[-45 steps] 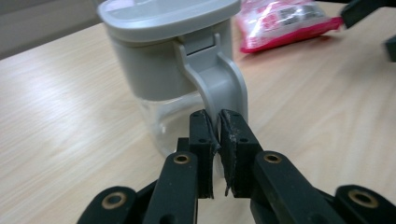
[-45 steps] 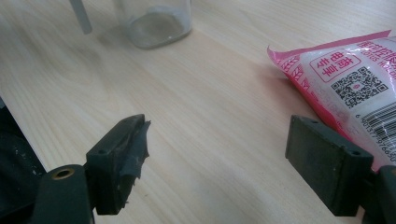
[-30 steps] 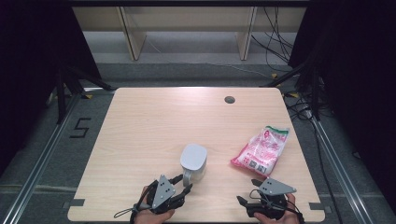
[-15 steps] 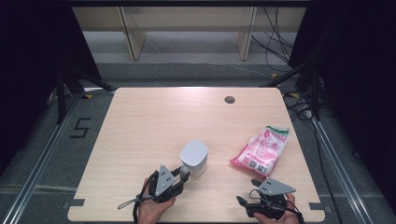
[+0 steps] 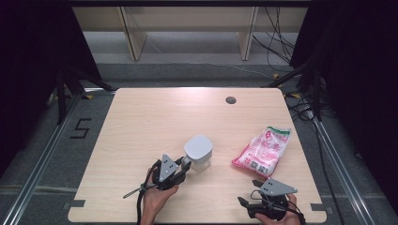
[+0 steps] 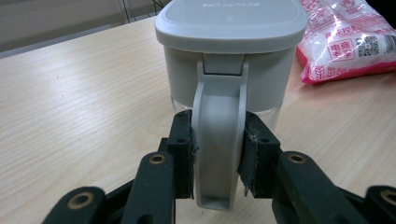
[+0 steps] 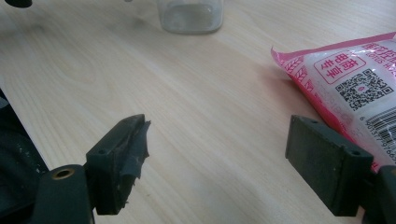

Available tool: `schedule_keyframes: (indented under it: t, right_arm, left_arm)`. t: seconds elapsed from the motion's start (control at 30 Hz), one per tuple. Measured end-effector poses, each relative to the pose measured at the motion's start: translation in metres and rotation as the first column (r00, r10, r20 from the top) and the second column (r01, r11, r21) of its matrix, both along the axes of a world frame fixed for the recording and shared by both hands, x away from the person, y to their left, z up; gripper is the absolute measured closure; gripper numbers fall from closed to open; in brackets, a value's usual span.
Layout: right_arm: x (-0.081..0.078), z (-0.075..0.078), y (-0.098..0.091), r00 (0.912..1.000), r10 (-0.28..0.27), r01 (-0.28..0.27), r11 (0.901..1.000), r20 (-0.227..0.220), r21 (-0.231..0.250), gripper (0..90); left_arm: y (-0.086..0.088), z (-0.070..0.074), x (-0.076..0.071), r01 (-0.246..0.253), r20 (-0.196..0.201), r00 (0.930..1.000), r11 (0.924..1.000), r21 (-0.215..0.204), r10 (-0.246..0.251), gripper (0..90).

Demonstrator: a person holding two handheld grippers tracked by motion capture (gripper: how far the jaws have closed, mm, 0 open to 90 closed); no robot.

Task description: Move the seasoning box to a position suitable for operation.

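1. Pale wooden tabletop [image 5: 155, 117] carries a grey-lidded container [image 5: 198, 151] near its front middle and a pink bag [image 5: 263, 151] to the right.
2. Left claw [image 6: 217, 156] has just been closing; its pads now clamp the container's handle [image 6: 218, 140], the container standing upright directly ahead.
3. Right claw [image 7: 224, 163] gapes wide and empty, the bag just beside one jaw.

I see even overhead light on the table [image 5: 155, 122], black surroundings at nine and three o'clock. Shadows are soft. The high view is slightly soft; near jaws blur in both gripper views.
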State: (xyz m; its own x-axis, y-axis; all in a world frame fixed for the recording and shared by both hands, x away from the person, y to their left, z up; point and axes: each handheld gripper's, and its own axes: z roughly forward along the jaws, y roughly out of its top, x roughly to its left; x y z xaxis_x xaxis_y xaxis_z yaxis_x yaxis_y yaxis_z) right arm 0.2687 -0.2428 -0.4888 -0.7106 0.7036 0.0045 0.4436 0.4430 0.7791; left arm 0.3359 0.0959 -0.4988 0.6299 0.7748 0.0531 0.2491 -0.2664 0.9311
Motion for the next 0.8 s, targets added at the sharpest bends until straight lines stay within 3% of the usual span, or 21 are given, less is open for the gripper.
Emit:
schedule_keyframes:
  t: [0.1,0.13,0.17,0.3,0.4,0.57,0.6,0.63,0.7,0.73,0.8]
  right_arm:
    - [0.0,0.0,0.0,0.9998,-0.004,0.004,1.0,0.022,-0.005,21.7]
    - [0.0,0.0,0.0,0.9998,-0.004,0.004,1.0,0.022,-0.005,21.7]
    - [0.0,0.0,0.001,1.0,0.009,-0.009,1.0,0.001,-0.002,21.7]
    - [0.0,0.0,0.001,1.0,0.003,-0.003,1.0,0.004,-0.002,21.7]
    - [0.0,0.0,0.002,1.0,0.005,-0.005,1.0,0.006,-0.004,21.7]
    - [0.0,-0.001,0.002,1.0,0.006,-0.006,1.0,0.004,-0.003,21.7]
    - [0.0,-0.001,0.002,1.0,0.004,-0.004,1.0,0.004,-0.005,21.7]
    - [0.0,-0.001,0.001,1.0,0.004,-0.004,1.0,0.005,-0.006,21.7]
    - [0.0,-0.001,0.002,1.0,0.007,-0.007,1.0,0.003,-0.003,21.7]
    - [0.0,-0.001,0.001,1.0,0.007,-0.007,1.0,0.0,0.0,21.7]
    - [0.0,-0.001,0.001,0.9999,0.01,-0.01,0.9999,-0.002,-0.001,21.7]
  left_arm:
    - [0.002,0.002,0.004,0.0,0.012,0.9999,0.9994,0.035,-0.001,68.1]
    - [0.001,0.001,0.005,-0.01,-0.001,0.9999,0.9998,0.015,0.01,68.1]
    - [0.003,0.002,0.008,-0.002,0.016,0.9999,0.999,0.044,0.001,68.1]
    - [0.002,0.001,0.014,-0.022,-0.003,0.9998,0.9996,0.02,0.022,68.2]
    - [0.005,0.003,0.021,-0.026,0.018,0.9995,0.9979,0.059,0.025,68.2]
    - [0.004,0.003,0.031,-0.028,0.005,0.9996,0.9981,0.055,0.028,68.2]
    - [0.004,0.004,0.032,-0.026,0.005,0.9997,0.997,0.073,0.026,68.3]
    - [0.004,0.003,0.034,-0.022,-0.003,0.9997,0.9983,0.054,0.023,68.3]
    - [0.005,0.002,0.038,-0.022,0.002,0.9998,0.9986,0.048,0.022,68.3]
    - [0.008,0.002,0.041,-0.016,0.017,0.9998,0.9969,0.078,0.014,68.4]
    - [0.008,0.002,0.041,-0.021,0.014,0.9997,0.9975,0.067,0.02,68.4]
